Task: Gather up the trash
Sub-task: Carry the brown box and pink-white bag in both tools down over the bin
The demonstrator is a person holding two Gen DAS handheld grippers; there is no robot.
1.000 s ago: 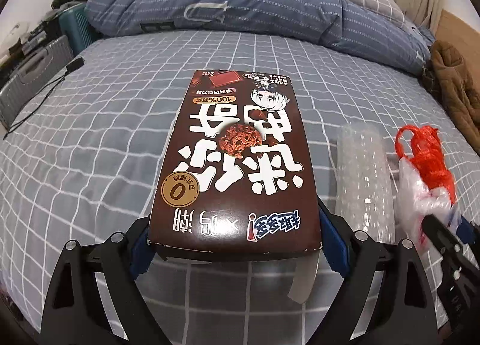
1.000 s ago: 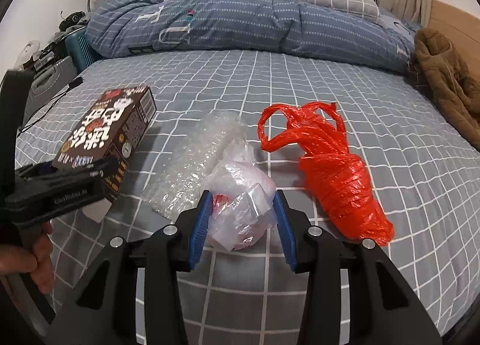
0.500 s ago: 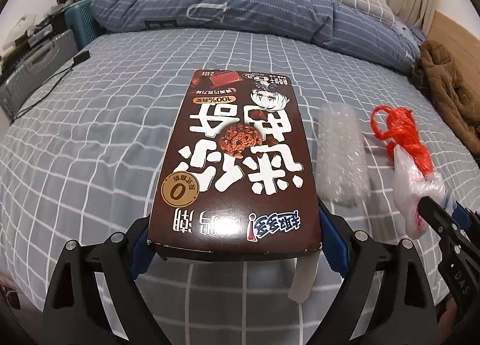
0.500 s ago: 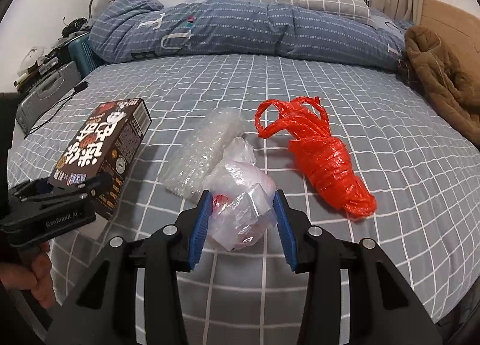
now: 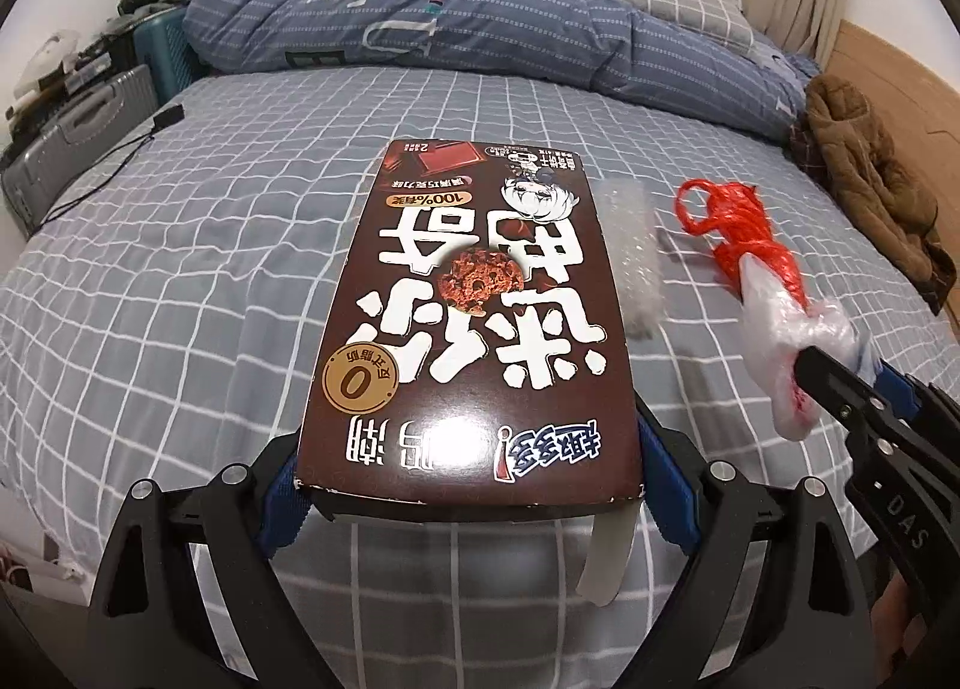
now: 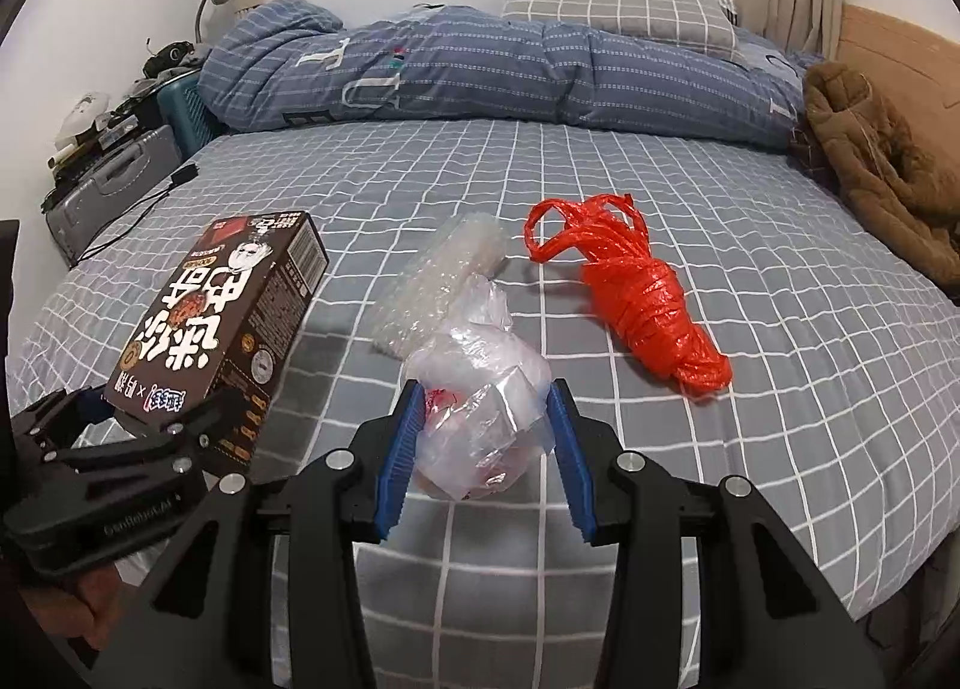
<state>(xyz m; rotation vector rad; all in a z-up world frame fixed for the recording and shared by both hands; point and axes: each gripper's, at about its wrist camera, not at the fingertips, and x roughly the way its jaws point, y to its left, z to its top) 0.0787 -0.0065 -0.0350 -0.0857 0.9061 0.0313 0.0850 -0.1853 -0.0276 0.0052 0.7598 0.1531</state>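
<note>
Bed farther below, both loads raised

A bed with grey checked sheet fills the frame. On it lie bubble wrap at centre, red bag right of it, blue duvet across the top, brown coat at upper right.

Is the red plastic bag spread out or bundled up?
Bundled up: the red plastic bag lies on the bed twisted into a tight roll, handles loose.

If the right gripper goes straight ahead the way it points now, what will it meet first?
Probably the bubble wrap, lying on the bed just beyond the clear bag that the right gripper holds; depth is unclear.
</note>
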